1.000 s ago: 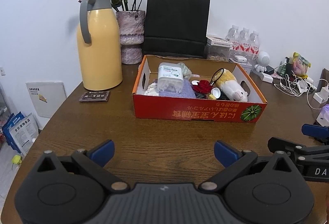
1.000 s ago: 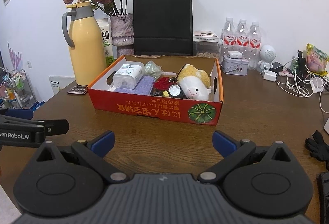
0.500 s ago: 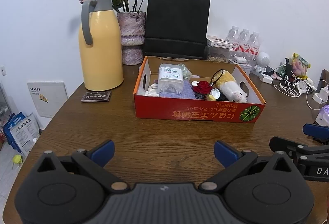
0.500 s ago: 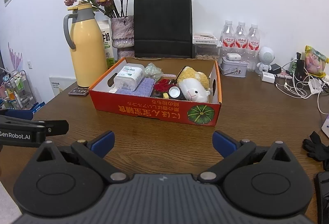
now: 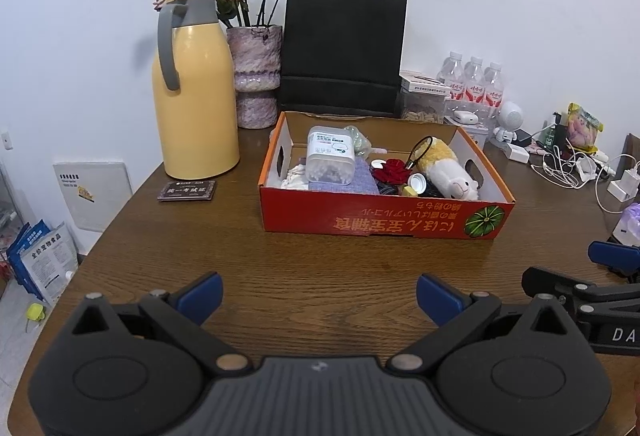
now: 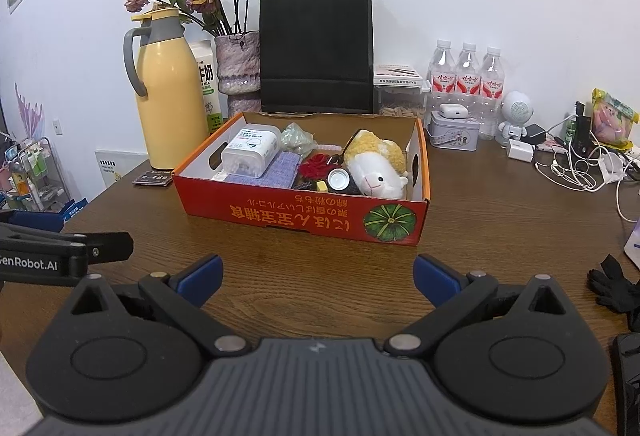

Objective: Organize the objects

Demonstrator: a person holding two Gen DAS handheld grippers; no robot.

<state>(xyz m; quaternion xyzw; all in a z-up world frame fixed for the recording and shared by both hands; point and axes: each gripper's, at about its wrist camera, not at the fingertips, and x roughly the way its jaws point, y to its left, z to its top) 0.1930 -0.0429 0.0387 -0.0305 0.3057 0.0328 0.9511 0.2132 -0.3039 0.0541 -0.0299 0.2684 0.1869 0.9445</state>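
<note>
Orange box (green pumpkin print), yellow flask, seemingly purple cloth.

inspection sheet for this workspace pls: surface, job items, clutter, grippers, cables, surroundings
Surface: brown wooden table, bare in front of the box.
Job's things: orange cardboard box holding a clear plastic container, purple cloth, red rose, plush sheep and a small capped bottle.
Clutter: yellow thermos, vase of dried roses, black paper bag, three water bottles, white toy robot, black glove.
Grippers: left hand-held gripper and right hand-held gripper both open, empty, short of the box.
Cables: white cables and chargers tangled at far right.
Surroundings: white wall; leaflets on the floor at left.
</note>
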